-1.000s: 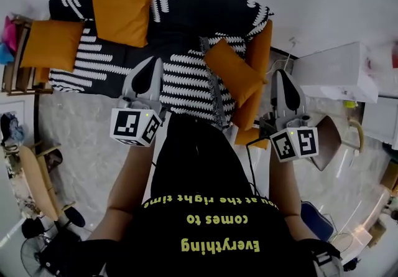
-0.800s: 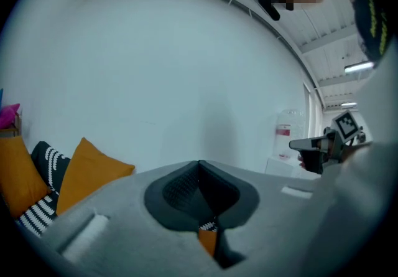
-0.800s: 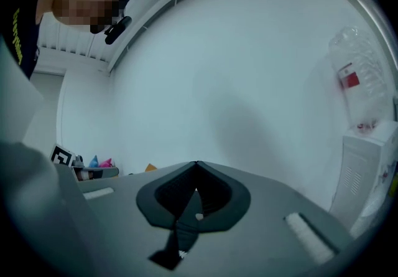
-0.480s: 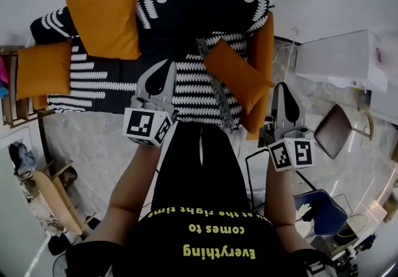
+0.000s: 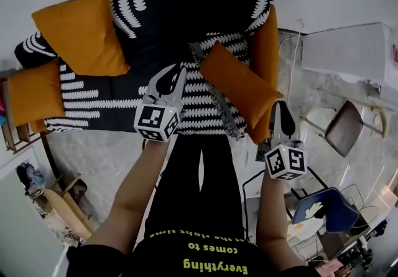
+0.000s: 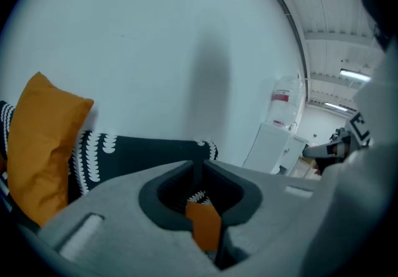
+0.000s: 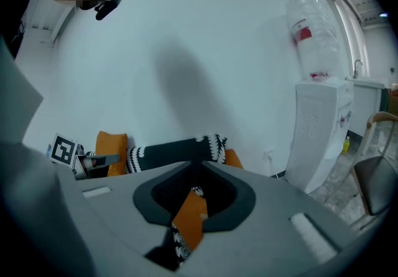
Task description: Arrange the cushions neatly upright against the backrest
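A sofa with a black-and-white cover (image 5: 180, 20) stands against the wall. One orange cushion (image 5: 81, 33) leans on the backrest at the left, and a second (image 5: 34, 92) sits at the left arm. A third orange cushion (image 5: 239, 83) lies tilted on the seat by the right arm (image 5: 266, 39). My left gripper (image 5: 176, 71) hovers over the seat's front, left of that cushion. My right gripper (image 5: 280, 105) hangs off the sofa's front right corner. Both sets of jaws have just been opening and stand barely apart, with nothing between them (image 6: 200, 167) (image 7: 194, 173).
A white water dispenser (image 5: 345, 51) stands right of the sofa, with a brown chair (image 5: 345, 127) in front of it. A blue seat (image 5: 326, 207) and cables lie on the floor at lower right. Wooden furniture (image 5: 12, 136) borders the left side.
Both grippers have come down and forward toward the sofa. The left one now reaches over the striped seat, and the right one has sunk beside the front right corner.
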`<state>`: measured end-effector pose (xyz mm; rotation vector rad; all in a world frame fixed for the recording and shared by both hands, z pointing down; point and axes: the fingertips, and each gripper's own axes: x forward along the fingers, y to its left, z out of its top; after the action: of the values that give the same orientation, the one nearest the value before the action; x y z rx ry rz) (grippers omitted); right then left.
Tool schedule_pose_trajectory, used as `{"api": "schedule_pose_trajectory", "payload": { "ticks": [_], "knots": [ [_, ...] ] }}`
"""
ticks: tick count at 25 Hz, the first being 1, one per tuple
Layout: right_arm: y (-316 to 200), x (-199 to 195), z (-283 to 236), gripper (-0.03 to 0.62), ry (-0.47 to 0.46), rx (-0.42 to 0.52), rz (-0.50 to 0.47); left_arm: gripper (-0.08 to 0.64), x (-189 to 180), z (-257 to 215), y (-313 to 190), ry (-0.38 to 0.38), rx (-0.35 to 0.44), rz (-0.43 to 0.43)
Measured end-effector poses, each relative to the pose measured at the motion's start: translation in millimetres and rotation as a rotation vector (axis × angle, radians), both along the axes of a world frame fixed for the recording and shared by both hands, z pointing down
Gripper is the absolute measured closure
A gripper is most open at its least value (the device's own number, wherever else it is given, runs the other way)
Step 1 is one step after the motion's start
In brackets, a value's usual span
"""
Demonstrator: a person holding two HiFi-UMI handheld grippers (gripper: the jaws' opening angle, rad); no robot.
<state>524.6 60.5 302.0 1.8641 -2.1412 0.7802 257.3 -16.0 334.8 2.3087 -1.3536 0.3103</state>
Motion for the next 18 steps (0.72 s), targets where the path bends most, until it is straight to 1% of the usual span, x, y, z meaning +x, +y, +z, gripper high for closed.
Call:
{"api": "schedule_pose_trajectory", "payload": {
  "ticks": [4, 8, 11, 13, 16, 18],
  "knots": [
    [6.3, 13.1, 67.5, 0.492, 0.016, -0.109, 0.056, 0.491, 14.7, 61.2, -21.8, 0.003, -0.068, 0.021],
    [7.8, 24.0, 123.3, 0.432, 0.039, -0.183, 0.102, 0.446, 32.7, 125.9, -39.5, 0.028, -0.130, 0.044],
    [11.8, 24.9, 151.6, 0.390, 0.054, -0.222, 0.124, 0.438, 46.5, 178.5, -44.9, 0.062, -0.212, 0.125],
    [13.9, 23.0, 166.5, 0.369, 0.070, -0.239, 0.120, 0.415, 54.2, 213.6, -46.5, 0.087, -0.279, 0.190],
    [17.5, 20.9, 182.2, 0.341, 0.128, -0.259, 0.101, 0.328, 61.7, 259.2, -46.5, 0.091, -0.375, 0.259],
    [16.1, 20.9, 184.9, 0.336, 0.173, -0.257, 0.095, 0.259, 67.3, 279.6, -49.7, 0.104, -0.427, 0.283]
  ]
}}
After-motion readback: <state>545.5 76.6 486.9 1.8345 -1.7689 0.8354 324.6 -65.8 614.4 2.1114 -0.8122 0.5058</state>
